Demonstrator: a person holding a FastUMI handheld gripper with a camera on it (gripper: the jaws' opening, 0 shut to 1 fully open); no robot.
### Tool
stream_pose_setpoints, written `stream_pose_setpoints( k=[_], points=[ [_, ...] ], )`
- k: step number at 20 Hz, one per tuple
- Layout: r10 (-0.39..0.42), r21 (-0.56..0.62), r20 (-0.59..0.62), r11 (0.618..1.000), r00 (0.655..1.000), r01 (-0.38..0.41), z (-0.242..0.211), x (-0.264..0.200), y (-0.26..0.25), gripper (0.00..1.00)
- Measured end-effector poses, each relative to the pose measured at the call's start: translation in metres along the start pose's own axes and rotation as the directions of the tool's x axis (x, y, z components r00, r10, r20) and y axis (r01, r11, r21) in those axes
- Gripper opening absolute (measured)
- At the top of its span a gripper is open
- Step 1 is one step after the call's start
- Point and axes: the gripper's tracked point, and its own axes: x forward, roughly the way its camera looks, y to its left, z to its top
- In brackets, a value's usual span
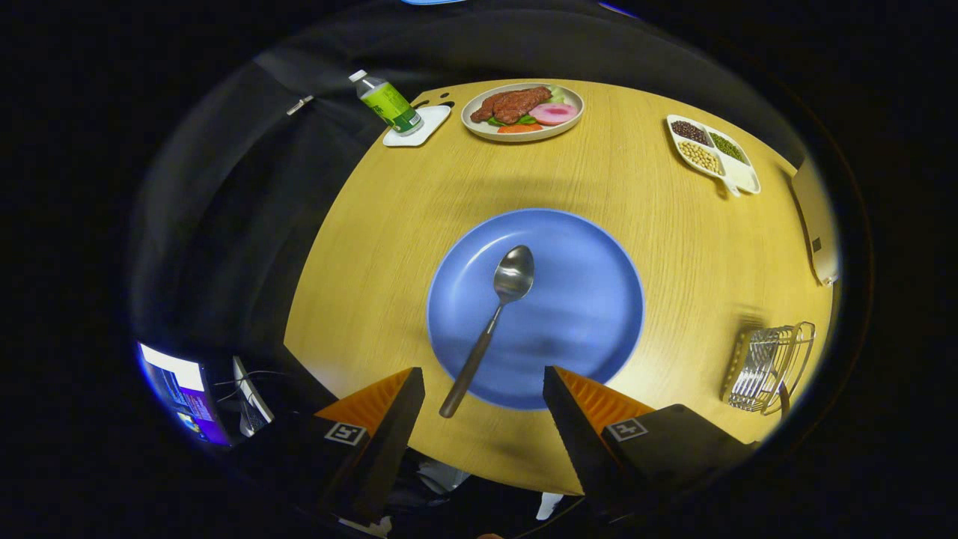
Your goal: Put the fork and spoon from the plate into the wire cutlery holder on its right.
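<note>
Tool (483,389) fingers spread wide, empty, above counter's near edge; spoon (490,329) on blue plate (591,299), handle overhanging rim between fingers; wire holder (767,367) at right edge; risk: thin handle lies flat, a shallow pinch could slip or tip it.

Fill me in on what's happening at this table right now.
A person is holding a two-finger gripper above a blue plate on a round wooden table. Its fingers are open and empty. A spoon lies on the plate, its handle end sticking out over the rim between the fingers. The wire cutlery holder stands to the plate's right; something dark leans at its front, too unclear to name. The spoon has not yet been picked up.
</note>
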Motion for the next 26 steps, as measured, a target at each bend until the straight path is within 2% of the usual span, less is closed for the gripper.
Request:
stream_pose_setpoints(
  k=[8,11,12,13,14,16,17,18,20,24,25,26],
  points=[
    [-0.076,0.072,-0.061,0.994,0.995,0.081,-0.002,0.050,-0.015,1.00],
    [-0.072,0.089,-0.084,0.993,0.994,0.079,-0.009,0.059,-0.013,0.95],
    [-0.069,0.099,-0.097,0.992,0.993,0.079,-0.012,0.062,-0.011,0.89],
    [-0.065,0.108,-0.112,0.991,0.992,0.077,-0.015,0.065,-0.009,0.76],
    [-0.076,0.114,-0.103,0.990,0.992,0.088,-0.014,0.064,-0.011,0.71],
    [-0.079,0.125,-0.121,0.988,0.989,0.094,-0.016,0.066,-0.013,0.50],
    [-0.073,0.132,-0.136,0.987,0.988,0.091,-0.019,0.067,-0.013,0.31],
    [-0.068,0.138,-0.144,0.987,0.987,0.088,-0.022,0.065,-0.013,0.26],
    [-0.043,0.139,-0.145,0.988,0.988,0.064,-0.022,0.066,-0.011,0.16],
    [-0.020,0.121,-0.117,0.992,0.993,0.034,-0.018,0.061,-0.016,0.16],
    [-0.003,0.110,-0.119,0.994,0.993,0.016,-0.020,0.063,-0.016,0.12],
    [0.013,0.087,-0.117,0.996,0.993,-0.003,-0.020,0.060,-0.015,0.12]
  ],
)
